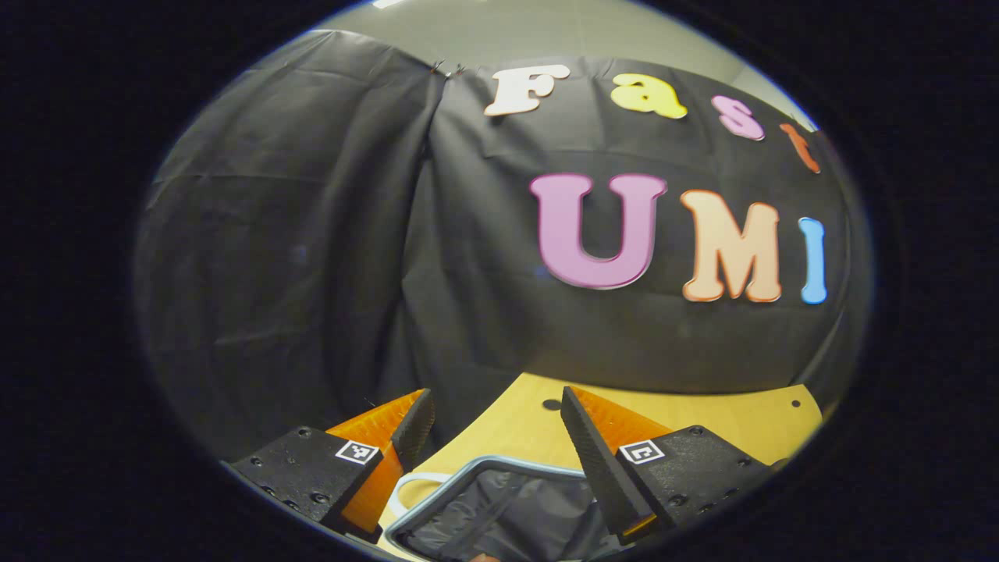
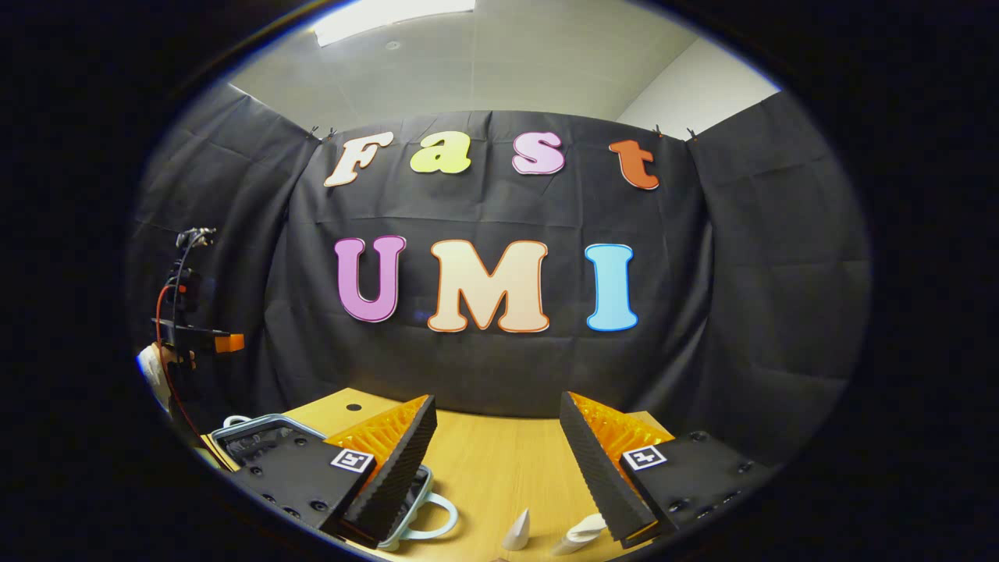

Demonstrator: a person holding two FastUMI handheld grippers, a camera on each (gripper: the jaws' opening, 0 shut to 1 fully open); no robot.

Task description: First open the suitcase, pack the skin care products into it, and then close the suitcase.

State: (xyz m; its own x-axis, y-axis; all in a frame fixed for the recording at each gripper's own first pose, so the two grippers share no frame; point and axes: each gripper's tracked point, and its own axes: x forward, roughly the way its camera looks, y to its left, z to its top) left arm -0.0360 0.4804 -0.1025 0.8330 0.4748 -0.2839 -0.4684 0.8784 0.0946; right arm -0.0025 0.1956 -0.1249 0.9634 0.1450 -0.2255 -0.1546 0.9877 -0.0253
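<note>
suitcase (image 1: pixel 499 511) lying open by the desk's (image 2: pixel 499 453) left edge | left gripper (image 1: pixel 499 437) spread wide above it, empty; right gripper (image 2: pixel 499 445) wide too | two white skin care products (image 2: pixel 574 535) near front edge; tapered, might tip or squirt out if pinched off-centre

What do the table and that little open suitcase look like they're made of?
The table looks like light wood or a wood-look laminate: pale yellow, smooth, faint grain, with a small round hole. The suitcase seems to have a hard plastic shell, going by its smooth pale rim and moulded handle. Its dark, wrinkled, slightly shiny lining looks like thin synthetic fabric, though I cannot be sure.
</note>
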